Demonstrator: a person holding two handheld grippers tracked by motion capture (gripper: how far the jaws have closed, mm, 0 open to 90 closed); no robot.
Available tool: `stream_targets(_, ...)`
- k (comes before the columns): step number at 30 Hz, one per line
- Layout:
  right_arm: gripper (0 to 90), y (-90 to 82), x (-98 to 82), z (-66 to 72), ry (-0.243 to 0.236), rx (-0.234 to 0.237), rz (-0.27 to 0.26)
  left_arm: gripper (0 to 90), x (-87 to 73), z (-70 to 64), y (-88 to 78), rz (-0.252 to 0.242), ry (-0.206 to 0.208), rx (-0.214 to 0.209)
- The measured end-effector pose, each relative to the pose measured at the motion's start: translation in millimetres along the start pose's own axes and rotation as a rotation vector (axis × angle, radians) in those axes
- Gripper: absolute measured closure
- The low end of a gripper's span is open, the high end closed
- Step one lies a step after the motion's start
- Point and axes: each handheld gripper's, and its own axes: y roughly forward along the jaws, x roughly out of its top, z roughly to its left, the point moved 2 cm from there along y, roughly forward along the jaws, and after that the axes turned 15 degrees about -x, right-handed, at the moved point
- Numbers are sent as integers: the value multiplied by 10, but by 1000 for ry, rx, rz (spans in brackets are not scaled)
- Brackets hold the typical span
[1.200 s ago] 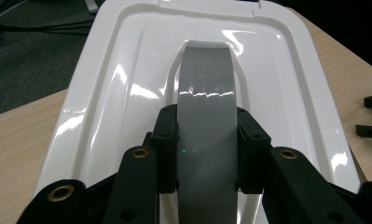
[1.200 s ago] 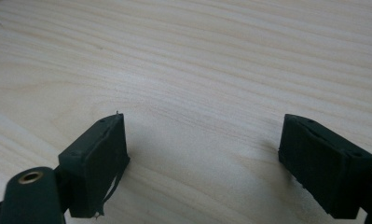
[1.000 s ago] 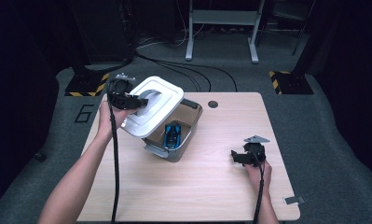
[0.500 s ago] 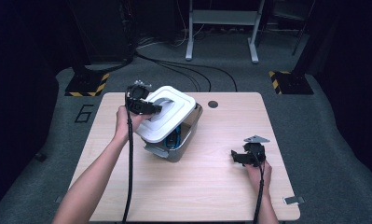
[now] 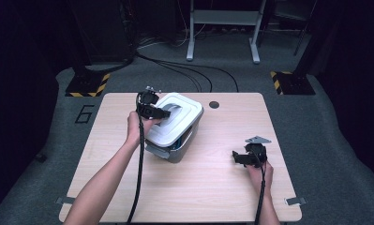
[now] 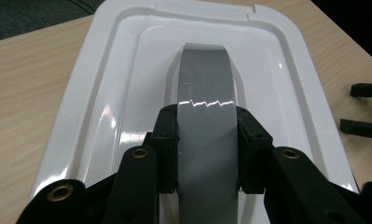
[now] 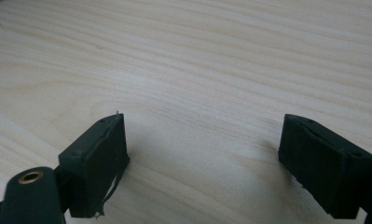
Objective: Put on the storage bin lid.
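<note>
A: Lid [image 5: 175, 117] went from tipped up to nearly flat on the grey bin [image 5: 187, 140], left of centre frame. Closing it, I'd guess.

B: Yep, left gripper [image 5: 162, 112] clamped on its grey handle [image 6: 206, 116]. Right gripper [image 5: 245, 157] rests lower right, jaws apart, on the wooden table [image 5: 222, 187]. Dark room, cables on the floor behind.

I am seeing the grey bin [image 5: 182, 145] with its white lid [image 5: 175, 117] blocking the table's [image 5: 222, 197] left-centre, my left gripper [image 5: 163, 112] clamping the lid's handle [image 6: 207, 107]. My right gripper [image 5: 241, 158] is sitting wide-jawed on bare wood, with open tabletop lying between it and the bin.
</note>
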Motion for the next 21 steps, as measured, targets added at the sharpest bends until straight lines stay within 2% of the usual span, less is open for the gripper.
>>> stream_targets(6,144,0,0,0,0,0,0,574,-16,-55,7,-19,-15,-21)
stream_targets(21,144,-1,0,1,1,-1,0,501,-94,-158,-31,-18,-12,-46)
